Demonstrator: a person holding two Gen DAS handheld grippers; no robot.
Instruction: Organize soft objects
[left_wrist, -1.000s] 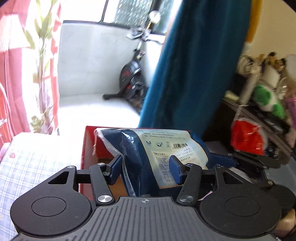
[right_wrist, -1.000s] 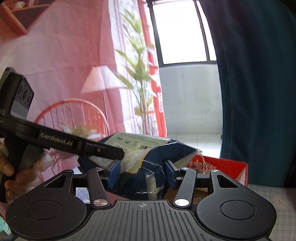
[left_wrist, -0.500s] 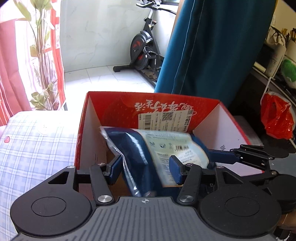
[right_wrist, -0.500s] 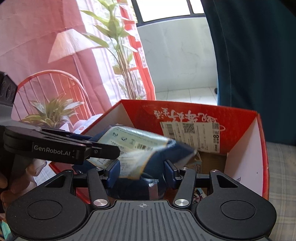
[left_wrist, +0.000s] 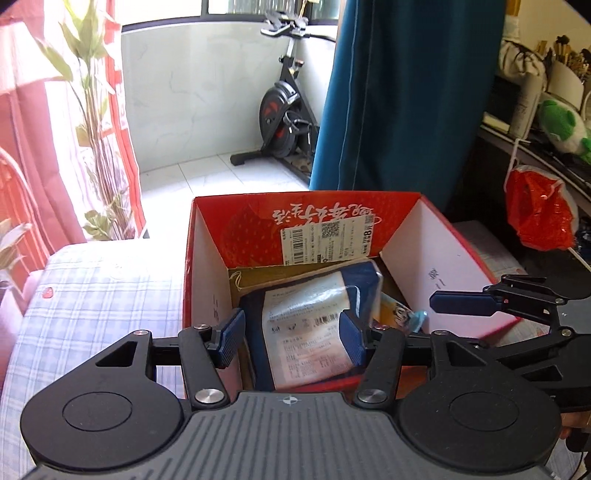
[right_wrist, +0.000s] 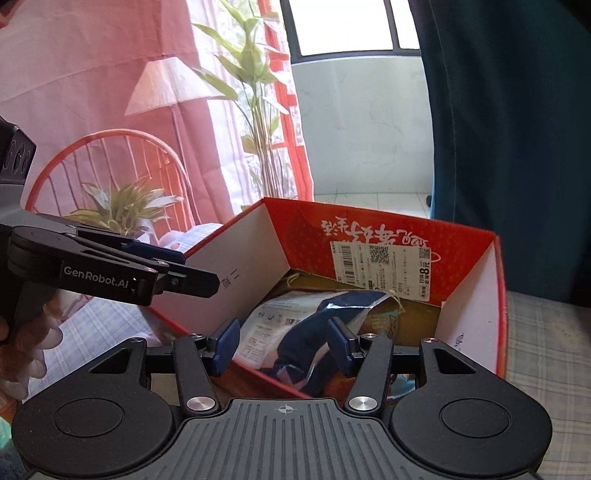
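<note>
Left wrist view: the packet (left_wrist: 314, 325), previously held aloft, now lies inside the red box (left_wrist: 207, 258). Left gripper (left_wrist: 291, 341) and right gripper (right_wrist: 282, 345) apparently still pinch it; release pending.

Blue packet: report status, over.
Grip: left tool and right tool both shut on blue packet. Packet low inside red box. Another wrapper beside it in box.

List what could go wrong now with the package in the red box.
1. The blue package sits between the pads of both the left gripper and the right gripper; pulling back could snag its loose wrap and drag it out.
2. The grippers hover close over the red box; they could knock its wall or each other.
</note>
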